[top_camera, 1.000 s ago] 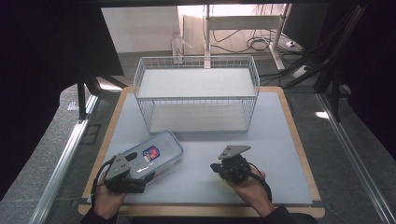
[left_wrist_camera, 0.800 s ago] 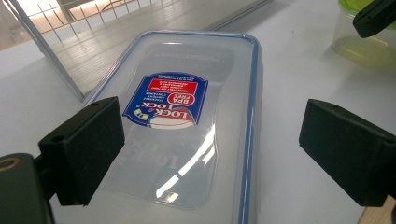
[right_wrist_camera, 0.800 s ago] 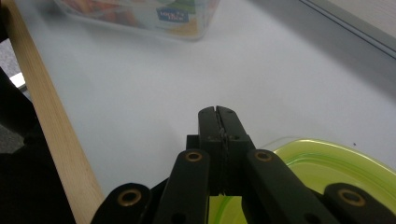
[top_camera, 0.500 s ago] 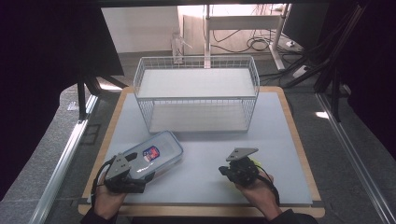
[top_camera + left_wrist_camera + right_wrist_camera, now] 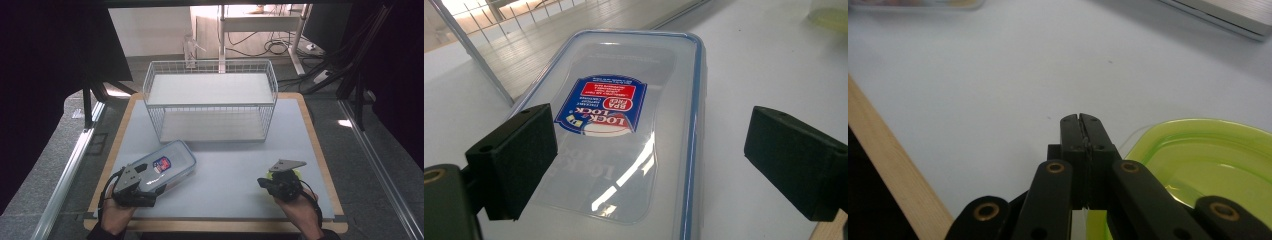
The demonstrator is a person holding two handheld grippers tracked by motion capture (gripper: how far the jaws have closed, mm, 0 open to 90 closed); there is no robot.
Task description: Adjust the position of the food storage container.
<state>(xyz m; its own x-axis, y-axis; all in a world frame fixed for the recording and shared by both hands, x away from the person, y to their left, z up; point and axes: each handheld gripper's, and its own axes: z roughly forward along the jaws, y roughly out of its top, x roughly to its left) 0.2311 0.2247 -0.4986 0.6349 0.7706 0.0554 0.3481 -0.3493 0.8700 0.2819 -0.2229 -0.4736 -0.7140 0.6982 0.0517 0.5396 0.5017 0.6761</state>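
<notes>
The left tool (image 5: 649, 165) is held wide open over the clear box (image 5: 624, 125) lying flat on the worktop (image 5: 225, 165) before the wire basket (image 5: 210, 100); its sides should be straddled squarely; the right tool (image 5: 1081, 125) is pressed closed, apparently pinching a green lid (image 5: 1208, 155).

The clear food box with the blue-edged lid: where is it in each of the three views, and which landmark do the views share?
High view: the clear food box lies lower left on the table, in front of the left hand-held gripper.
Left gripper view: the box is at the centre, between the open jaws.
Right gripper view: a blurred edge at the top left may be the box; I cannot tell.
Shared landmark: the wire basket, upper left in the left gripper view.
</notes>
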